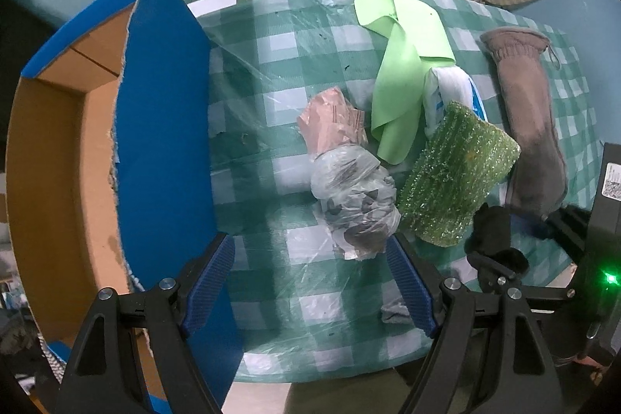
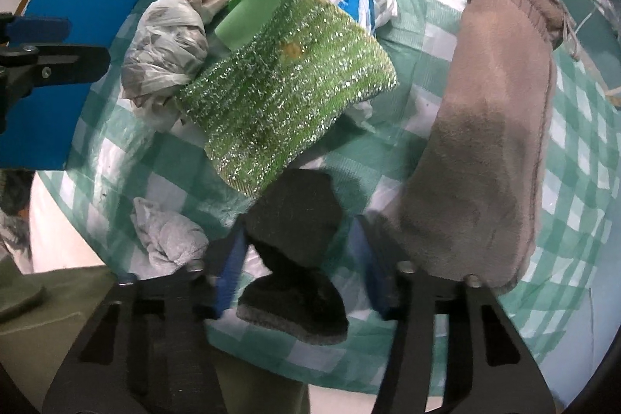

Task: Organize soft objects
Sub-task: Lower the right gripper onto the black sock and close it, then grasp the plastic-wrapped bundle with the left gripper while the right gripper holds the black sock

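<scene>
Your left gripper (image 1: 310,282) hovers with fingers spread, nothing between them, just short of the crumpled grey plastic bag (image 1: 355,204). Your right gripper (image 2: 299,266) has its fingers apart around a dark cloth (image 2: 295,220), not visibly pinching it. Landmark: glittery green scrub pad (image 2: 283,84) on the desk (image 1: 271,150). Bag left of it, brown fleece pouch (image 2: 493,150) right, blue cardboard box (image 1: 163,126) far left.
</scene>
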Action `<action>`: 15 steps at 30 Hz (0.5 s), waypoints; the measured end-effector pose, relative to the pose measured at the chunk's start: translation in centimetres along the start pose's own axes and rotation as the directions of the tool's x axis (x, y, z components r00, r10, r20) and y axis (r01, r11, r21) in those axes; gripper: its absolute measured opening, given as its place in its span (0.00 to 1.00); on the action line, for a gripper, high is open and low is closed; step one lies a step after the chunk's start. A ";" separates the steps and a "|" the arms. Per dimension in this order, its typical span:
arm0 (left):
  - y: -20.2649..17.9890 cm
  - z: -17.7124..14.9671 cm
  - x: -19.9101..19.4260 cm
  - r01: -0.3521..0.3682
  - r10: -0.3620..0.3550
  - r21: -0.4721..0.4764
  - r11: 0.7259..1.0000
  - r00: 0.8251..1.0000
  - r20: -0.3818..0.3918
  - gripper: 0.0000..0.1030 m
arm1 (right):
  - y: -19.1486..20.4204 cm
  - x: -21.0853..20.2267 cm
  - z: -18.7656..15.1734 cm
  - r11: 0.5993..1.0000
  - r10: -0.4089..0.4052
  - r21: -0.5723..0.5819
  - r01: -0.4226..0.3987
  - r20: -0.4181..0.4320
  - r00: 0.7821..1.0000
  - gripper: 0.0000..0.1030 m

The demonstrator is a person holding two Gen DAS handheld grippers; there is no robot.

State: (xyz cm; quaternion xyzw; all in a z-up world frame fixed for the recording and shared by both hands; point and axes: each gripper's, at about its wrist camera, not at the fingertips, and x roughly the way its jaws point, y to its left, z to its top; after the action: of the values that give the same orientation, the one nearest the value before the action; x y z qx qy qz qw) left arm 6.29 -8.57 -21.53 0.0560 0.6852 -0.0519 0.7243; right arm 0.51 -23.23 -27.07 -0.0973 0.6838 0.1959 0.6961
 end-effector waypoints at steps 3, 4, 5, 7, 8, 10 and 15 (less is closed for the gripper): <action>0.2 0.4 0.3 0.020 -0.020 -0.018 1.000 1.000 -0.003 0.79 | -0.1 0.3 0.1 1.000 0.016 0.027 -0.016 0.007 1.000 0.40; 0.4 0.6 0.4 0.026 -0.026 -0.025 0.999 1.000 -0.004 0.80 | -0.3 0.2 0.1 0.999 0.023 0.037 -0.023 0.014 1.000 0.39; 0.4 0.7 0.4 0.028 -0.028 -0.030 0.999 1.000 -0.003 0.80 | -0.5 -0.1 0.1 0.999 0.029 0.044 -0.029 0.019 0.999 0.39; 0.3 1.1 0.5 0.025 -0.025 -0.034 0.999 1.000 0.009 0.82 | -1.0 -0.6 0.2 0.997 0.044 0.061 -0.046 0.031 0.999 0.39; 0.3 1.4 0.6 0.024 -0.023 -0.032 0.999 1.000 0.015 0.82 | -1.2 -0.8 0.3 0.996 0.048 0.067 -0.051 0.038 0.998 0.39; 0.2 1.8 0.8 0.017 -0.016 -0.031 0.999 1.000 0.020 0.82 | -1.4 -1.1 0.6 0.996 0.045 0.072 -0.049 0.049 0.998 0.39; -0.3 3.3 1.4 0.036 -0.036 -0.031 0.999 0.999 0.015 0.82 | -2.3 -2.3 1.0 0.994 0.051 0.093 -0.056 0.057 0.997 0.39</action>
State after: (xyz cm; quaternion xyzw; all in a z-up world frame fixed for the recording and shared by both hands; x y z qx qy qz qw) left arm 9.60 -9.39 -22.77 0.0321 0.6817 -0.0548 0.7288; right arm 2.41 -25.27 -25.05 -0.0405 0.6754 0.1847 0.7128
